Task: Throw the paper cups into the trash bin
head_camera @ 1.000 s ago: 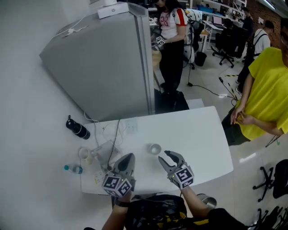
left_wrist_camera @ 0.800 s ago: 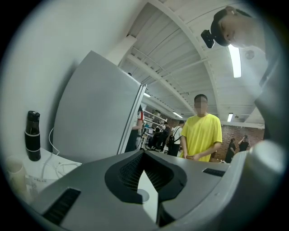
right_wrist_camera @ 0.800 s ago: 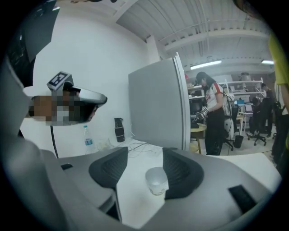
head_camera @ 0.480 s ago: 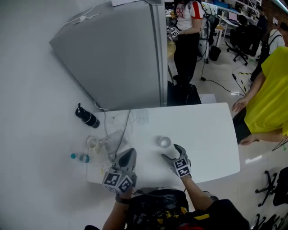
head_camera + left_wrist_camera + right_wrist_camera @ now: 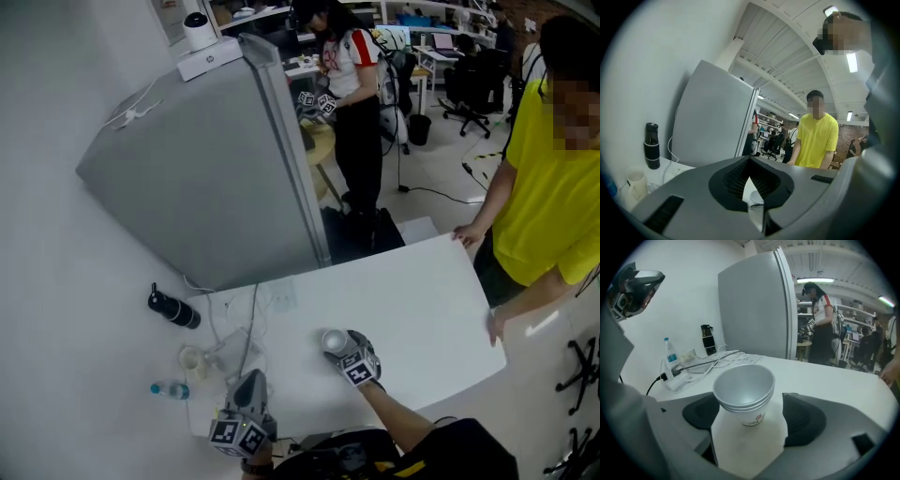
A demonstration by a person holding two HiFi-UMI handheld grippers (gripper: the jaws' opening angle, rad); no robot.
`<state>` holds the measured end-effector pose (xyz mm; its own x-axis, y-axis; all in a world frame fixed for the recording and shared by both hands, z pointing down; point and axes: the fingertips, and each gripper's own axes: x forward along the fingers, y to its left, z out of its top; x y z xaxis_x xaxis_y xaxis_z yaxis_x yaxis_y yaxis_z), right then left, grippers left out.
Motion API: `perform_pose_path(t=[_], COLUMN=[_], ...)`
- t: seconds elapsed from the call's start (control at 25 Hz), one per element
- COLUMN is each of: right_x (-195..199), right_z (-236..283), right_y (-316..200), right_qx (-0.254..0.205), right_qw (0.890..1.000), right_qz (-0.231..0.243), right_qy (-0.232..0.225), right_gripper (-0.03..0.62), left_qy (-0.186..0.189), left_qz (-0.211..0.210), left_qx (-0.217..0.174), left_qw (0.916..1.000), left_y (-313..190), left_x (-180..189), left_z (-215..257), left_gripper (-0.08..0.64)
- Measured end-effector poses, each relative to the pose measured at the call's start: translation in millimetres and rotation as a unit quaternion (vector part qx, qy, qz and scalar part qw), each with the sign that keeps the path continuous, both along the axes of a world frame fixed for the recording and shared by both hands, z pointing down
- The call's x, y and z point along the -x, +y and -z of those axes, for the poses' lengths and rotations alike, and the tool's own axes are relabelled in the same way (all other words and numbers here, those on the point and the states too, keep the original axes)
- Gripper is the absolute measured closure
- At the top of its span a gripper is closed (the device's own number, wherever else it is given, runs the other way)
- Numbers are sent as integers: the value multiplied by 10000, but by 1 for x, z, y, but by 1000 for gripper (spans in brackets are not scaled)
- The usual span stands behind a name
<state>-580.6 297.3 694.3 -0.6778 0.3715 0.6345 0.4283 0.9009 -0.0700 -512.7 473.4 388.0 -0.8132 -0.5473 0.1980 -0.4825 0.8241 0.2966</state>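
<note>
A stack of white paper cups (image 5: 744, 392) stands upright on the white table (image 5: 422, 300), near its front middle in the head view, where the cups (image 5: 333, 339) show as a small silver-lined ring. My right gripper (image 5: 347, 354) reaches them from the near side. In the right gripper view the right gripper (image 5: 750, 420) has the stack between its jaws, which are opening, with a gap at each pad. My left gripper (image 5: 249, 394) hangs at the table's front-left edge, its jaws together on nothing. Past the left gripper (image 5: 757, 208) a sliver of the cups (image 5: 753, 197) shows.
A tall grey cabinet (image 5: 206, 178) stands behind the table. At the table's left lie a black bottle (image 5: 173, 309), a small water bottle (image 5: 171, 390), a white cup (image 5: 190, 358) and a power strip with cables (image 5: 230, 342). A person in a yellow shirt (image 5: 544, 187) touches the right edge.
My right gripper has moved forward to the cups and spread its jaws around them. The left gripper has dropped back toward the front edge. The person in yellow stepped up to the table.
</note>
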Motion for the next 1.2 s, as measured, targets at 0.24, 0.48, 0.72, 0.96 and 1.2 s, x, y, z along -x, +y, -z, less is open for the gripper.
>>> perform_pose_path(t=[0.24, 0.48, 0.72, 0.96, 1.2], right_x=[5, 2, -10, -22, -42], right_z=[5, 31, 62, 121, 180], right_y=[6, 5, -14, -54, -83], right_qx=[-4, 55, 510, 767, 802], right_qw=[10000, 9995, 9960, 9862, 9723], right_qz=[74, 131, -328, -868, -1353], right_qy=[-44, -280, -652, -1181, -1730], right_gripper=[247, 252, 252, 252, 252], left_qy=[-3, 6, -22, -32, -57], left_qz=[4, 66, -420, -997, -1577], left_qx=[160, 129, 60, -41, -248], left_qw=[9999, 9999, 9991, 9950, 9872], left_y=[1, -5, -41, -80, -105], left_x=[-3, -2, 11, 14, 10], left_z=[6, 1, -2, 1, -8], left_gripper=[557, 557, 557, 557, 557])
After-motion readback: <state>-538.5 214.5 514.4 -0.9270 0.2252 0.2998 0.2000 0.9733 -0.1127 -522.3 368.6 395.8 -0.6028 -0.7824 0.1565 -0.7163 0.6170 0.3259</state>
